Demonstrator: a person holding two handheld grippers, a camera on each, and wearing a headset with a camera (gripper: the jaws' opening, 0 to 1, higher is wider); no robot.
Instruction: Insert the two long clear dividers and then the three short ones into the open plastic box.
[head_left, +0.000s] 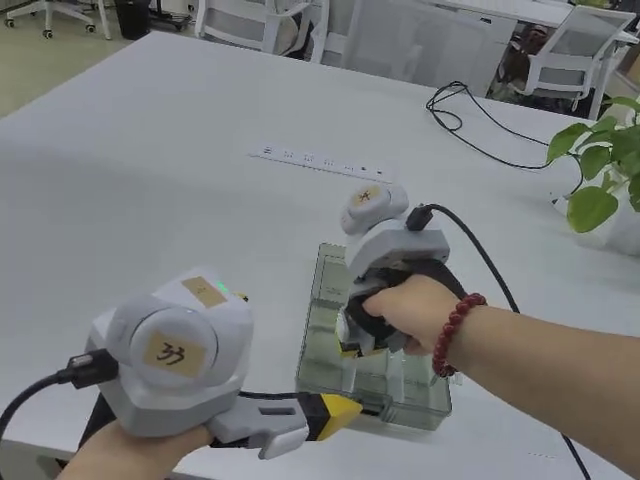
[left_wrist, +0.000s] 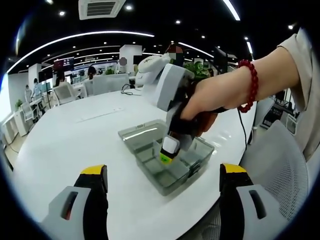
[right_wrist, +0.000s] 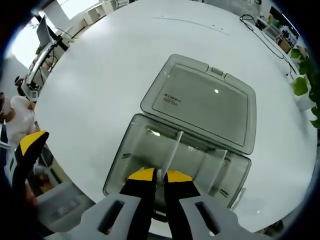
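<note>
The clear plastic box (head_left: 425, 398) lies open near the table's front edge, its lid (right_wrist: 205, 97) flat on the far side. In the right gripper view a thin clear divider (right_wrist: 171, 147) stands on edge across the box (right_wrist: 125, 157). My right gripper (right_wrist: 155, 175) points down into the box and is shut on that divider's near end. More clear dividers stand to its right. The left gripper view has the right gripper (left_wrist: 167, 152) over the box (left_wrist: 150, 132). My left gripper (head_left: 320, 425) hovers open and holds nothing, at the table's front edge left of the box.
A white power strip (head_left: 320, 160) lies on the white table (head_left: 150, 170) beyond the box. A black cable (head_left: 470, 120) loops at the far right beside a potted plant (head_left: 605, 170). Office chairs stand behind the table.
</note>
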